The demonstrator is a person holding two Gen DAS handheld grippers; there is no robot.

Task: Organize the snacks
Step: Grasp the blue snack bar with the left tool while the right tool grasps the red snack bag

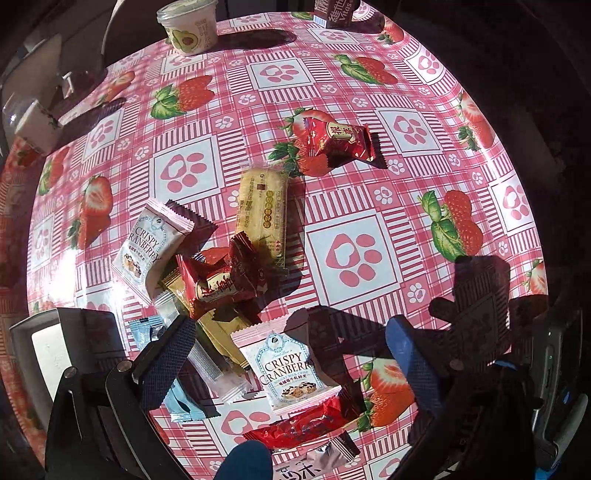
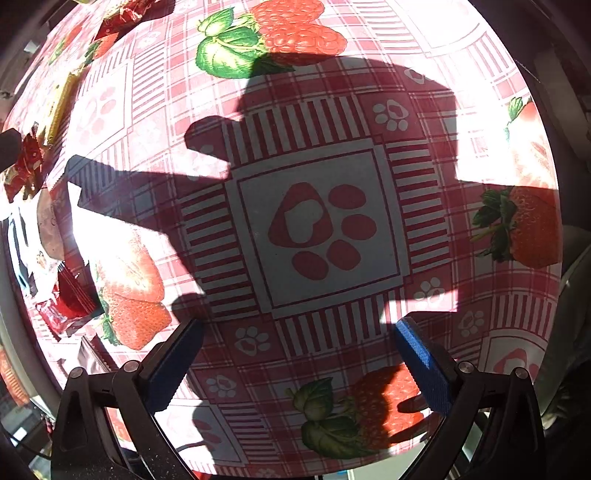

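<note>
Blue padded fingers [image 1: 168,365] on the left tool [image 1: 291,363] stand wide apart with nothing between them, hanging low over a loose heap of snacks on the worktop [image 1: 406,206]. Right under it lies a white cranberry crisp packet [image 1: 290,373], with a red wrapper [image 1: 303,424] just below and gold bars [image 1: 218,328] and a clear sleeve [image 1: 210,369] beside it. A little further out sit a second cranberry packet [image 1: 147,247], a couple of dark red candies [image 1: 225,284] piled together and a yellow cracker pack [image 1: 263,210]. One red candy [image 1: 341,142] lies apart from the heap, and a cup with an avocado picture [image 1: 188,26] and a brown drink carton [image 1: 334,13] stand at the far edge. A pale box [image 1: 40,347] shows at the left, possibly the place for sorting. The right tool [image 2: 299,365] is also spread open and empty, hovering over bare strawberry-print cloth [image 2: 321,221], well away from the snacks. By the look of it, sorting has barely started: nothing is grouped, nearly everything remains to be picked up.
</note>
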